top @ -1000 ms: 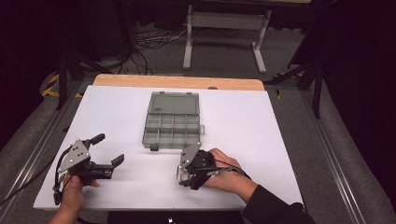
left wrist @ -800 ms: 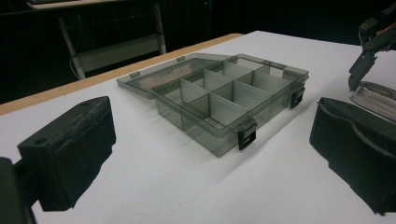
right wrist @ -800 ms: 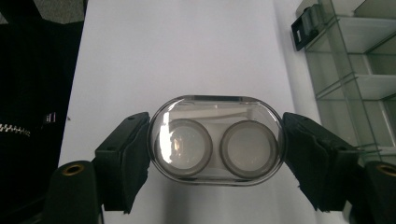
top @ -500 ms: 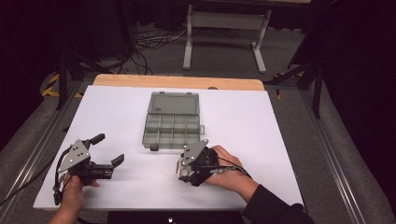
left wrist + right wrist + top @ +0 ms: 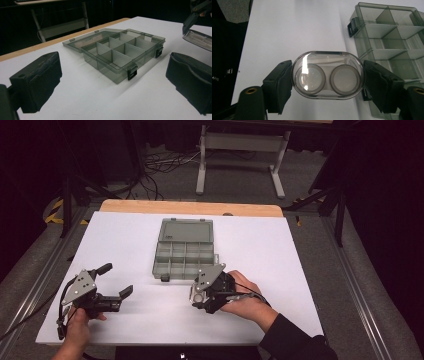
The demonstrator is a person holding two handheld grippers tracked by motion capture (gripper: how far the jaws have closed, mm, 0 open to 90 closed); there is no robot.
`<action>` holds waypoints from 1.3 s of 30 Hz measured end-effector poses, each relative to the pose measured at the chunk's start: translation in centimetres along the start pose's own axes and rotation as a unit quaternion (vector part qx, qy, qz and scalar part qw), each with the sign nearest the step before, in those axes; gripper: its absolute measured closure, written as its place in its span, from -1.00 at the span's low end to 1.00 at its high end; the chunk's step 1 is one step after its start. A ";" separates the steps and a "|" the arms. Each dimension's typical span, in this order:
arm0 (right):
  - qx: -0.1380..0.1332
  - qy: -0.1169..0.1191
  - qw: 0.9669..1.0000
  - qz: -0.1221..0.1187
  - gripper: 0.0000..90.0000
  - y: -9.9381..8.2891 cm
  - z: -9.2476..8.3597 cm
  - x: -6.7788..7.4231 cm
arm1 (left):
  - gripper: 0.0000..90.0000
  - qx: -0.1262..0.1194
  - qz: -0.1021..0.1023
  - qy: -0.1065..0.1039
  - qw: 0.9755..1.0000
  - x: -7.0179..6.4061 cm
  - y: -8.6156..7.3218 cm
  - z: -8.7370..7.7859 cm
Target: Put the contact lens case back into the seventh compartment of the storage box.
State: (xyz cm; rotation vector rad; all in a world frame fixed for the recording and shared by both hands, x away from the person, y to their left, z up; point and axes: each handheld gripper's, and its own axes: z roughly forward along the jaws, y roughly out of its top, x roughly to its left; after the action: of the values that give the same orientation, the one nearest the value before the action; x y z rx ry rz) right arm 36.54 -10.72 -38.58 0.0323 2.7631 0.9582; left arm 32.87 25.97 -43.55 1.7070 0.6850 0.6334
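Right tongs [image 5: 328, 75]: clamped on clear oval case [image 5: 328, 75], one pad at each rounded end; case level between pads, two round wells visible inside. In high view right tongs [image 5: 202, 295] sit low over white table [image 5: 300, 270], just beside near right corner of compartment box [image 5: 182, 252]. Box lies mid-table, lid open flat on far side, two black latches on near wall. Left tongs [image 5: 116, 281]: spread wide, nothing between pads, well apart from box, pointing toward it; box [image 5: 120, 53] seen ahead between pads.

White table [image 5: 310, 270] brightly lit, dark surroundings; glare on clear case [image 5: 327, 75] — soft focus
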 end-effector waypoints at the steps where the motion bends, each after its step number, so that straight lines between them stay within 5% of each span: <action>1: -0.001 -0.002 1.000 0.000 -0.41 0.1 -0.1 -0.1 | -0.97 0.000 0.000 0.000 1.000 0.0 0.0 0.0; 39: 0.002 -0.041 0.999 -0.010 -0.41 2.3 -1.1 -4.6 | -0.97 0.000 -0.001 0.000 1.000 0.1 0.0 -0.1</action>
State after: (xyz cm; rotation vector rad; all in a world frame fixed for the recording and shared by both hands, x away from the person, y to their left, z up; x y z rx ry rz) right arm 40.72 -10.00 -35.46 0.0442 2.6845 0.9259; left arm 32.86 26.09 -43.51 1.7071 0.6862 0.6314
